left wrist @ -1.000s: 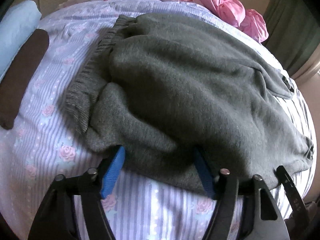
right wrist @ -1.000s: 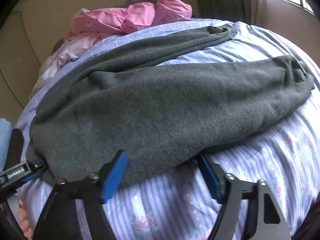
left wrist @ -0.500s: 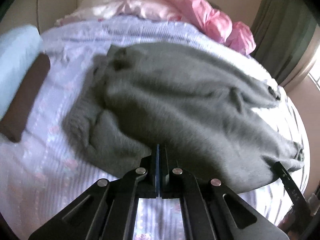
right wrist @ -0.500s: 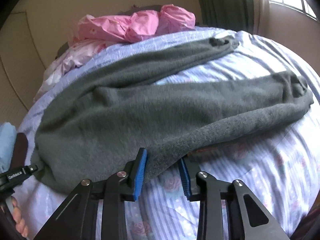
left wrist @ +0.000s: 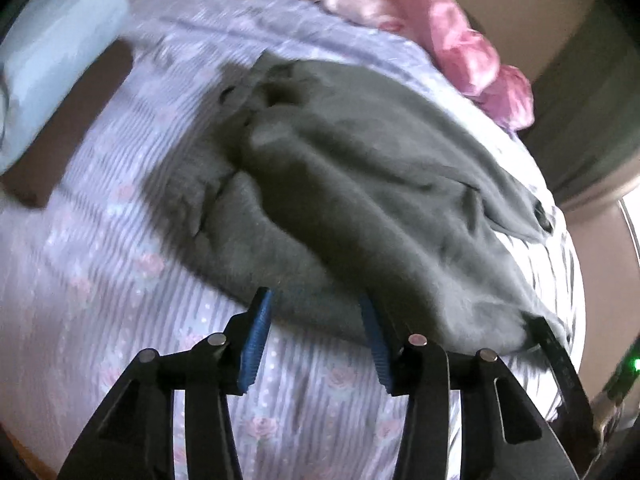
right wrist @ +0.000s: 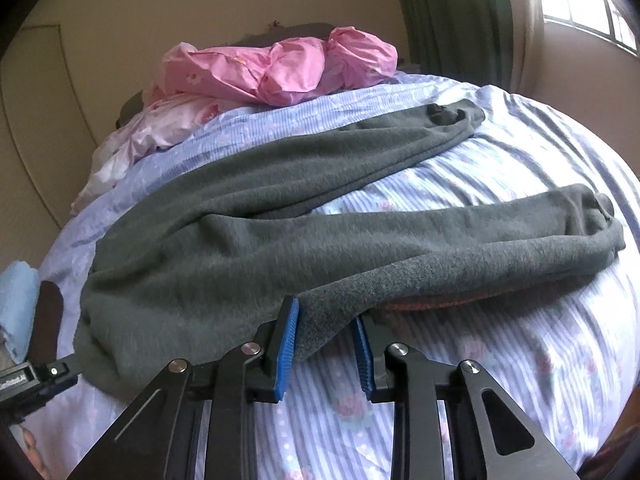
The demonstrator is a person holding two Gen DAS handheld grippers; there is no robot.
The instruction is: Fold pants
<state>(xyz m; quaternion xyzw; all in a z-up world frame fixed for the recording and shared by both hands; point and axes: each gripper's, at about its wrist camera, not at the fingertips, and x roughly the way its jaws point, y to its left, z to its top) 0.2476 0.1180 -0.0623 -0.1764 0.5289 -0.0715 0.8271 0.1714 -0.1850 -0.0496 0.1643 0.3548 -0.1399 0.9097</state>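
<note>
grey pants point(right wrist: 280, 240) lie spread on the striped floral bedsheet point(right wrist: 500, 360), their near edge bunched between the closing jaws of the right gripper point(right wrist: 326, 344), while the left gripper point(left wrist: 316, 340) is spreading apart, pads just off the fabric.

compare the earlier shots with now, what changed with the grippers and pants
The left gripper snapped shut at the near edge of the pants, and its jaws are opening again; no cloth is pinched. The right gripper narrowed on the near leg's edge, its jaws closing, and that edge has lifted off the sheet. The far leg and pink bedding stayed put.
</note>
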